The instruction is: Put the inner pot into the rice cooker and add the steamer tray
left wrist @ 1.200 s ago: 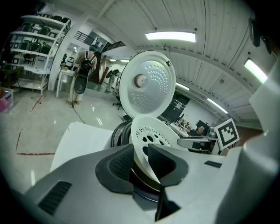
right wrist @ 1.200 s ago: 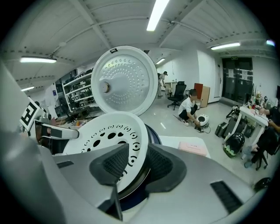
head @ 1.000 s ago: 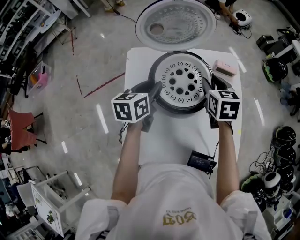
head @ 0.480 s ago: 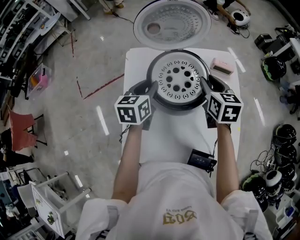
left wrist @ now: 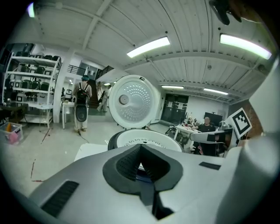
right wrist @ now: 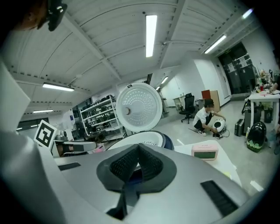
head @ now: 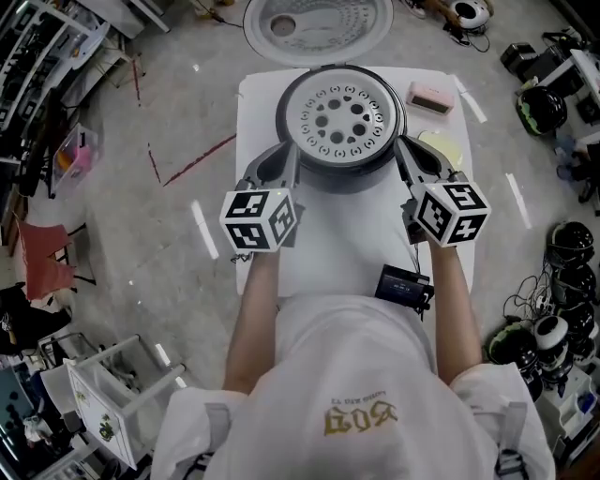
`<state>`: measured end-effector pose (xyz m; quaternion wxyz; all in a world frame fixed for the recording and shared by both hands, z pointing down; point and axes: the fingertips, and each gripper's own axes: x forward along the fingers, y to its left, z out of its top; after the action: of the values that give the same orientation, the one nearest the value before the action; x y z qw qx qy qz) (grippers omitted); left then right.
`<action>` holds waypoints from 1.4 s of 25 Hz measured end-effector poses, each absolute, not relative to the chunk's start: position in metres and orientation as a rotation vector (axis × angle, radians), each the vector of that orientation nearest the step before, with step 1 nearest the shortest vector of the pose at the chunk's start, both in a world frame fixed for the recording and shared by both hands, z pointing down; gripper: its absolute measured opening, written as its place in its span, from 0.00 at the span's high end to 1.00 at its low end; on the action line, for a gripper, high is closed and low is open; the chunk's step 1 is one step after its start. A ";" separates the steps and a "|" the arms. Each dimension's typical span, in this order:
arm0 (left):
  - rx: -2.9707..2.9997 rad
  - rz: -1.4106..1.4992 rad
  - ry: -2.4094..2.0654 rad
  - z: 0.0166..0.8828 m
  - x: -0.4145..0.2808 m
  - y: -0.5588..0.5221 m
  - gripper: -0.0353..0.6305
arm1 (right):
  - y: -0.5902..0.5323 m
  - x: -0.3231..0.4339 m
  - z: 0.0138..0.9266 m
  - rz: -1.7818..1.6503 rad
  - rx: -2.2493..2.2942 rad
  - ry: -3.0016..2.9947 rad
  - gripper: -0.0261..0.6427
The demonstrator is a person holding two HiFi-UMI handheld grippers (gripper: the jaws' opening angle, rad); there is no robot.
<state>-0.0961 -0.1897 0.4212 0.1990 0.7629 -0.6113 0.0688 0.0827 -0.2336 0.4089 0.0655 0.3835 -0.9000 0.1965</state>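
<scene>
Near the frame's lower middle, a black device (head: 403, 286) lay at the near edge of the white table (head: 328, 253). Above it, the left gripper (head: 289, 161) had its jaws just closed and pressed together, nothing between them, tip just beside the left flank of the rice cooker (head: 347, 178). The right gripper (head: 403, 155) was likewise just closed, empty, just beside the right flank. The perforated steamer tray (head: 339, 117) sat level in the cooker's mouth. A pink clock (head: 430, 97) was at upper right. The open lid (head: 317, 21) stood at top centre.
</scene>
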 end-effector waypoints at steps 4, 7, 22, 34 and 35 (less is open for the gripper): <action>2.160 0.172 -1.693 0.422 -0.071 -0.164 0.92 | -0.205 0.094 0.404 0.532 1.129 -2.775 0.94; 2.179 0.157 -1.683 0.426 -0.057 -0.147 0.92 | -0.187 0.104 0.408 0.474 1.134 -2.784 0.94; 2.161 0.167 -1.758 0.433 -0.047 -0.120 0.92 | -0.158 0.125 0.422 0.351 1.129 -2.739 0.95; 2.176 0.149 -1.771 0.429 -0.047 -0.118 0.92 | -0.154 0.121 0.419 0.341 1.119 -2.750 0.95; 2.177 0.149 -1.771 0.429 -0.047 -0.119 0.92 | -0.154 0.121 0.420 0.344 1.121 -2.748 0.95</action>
<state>-0.0470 -0.1189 0.4288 0.1648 0.7642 -0.6214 0.0524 0.1211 -0.1543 0.4200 0.0769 0.3740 -0.9171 0.1148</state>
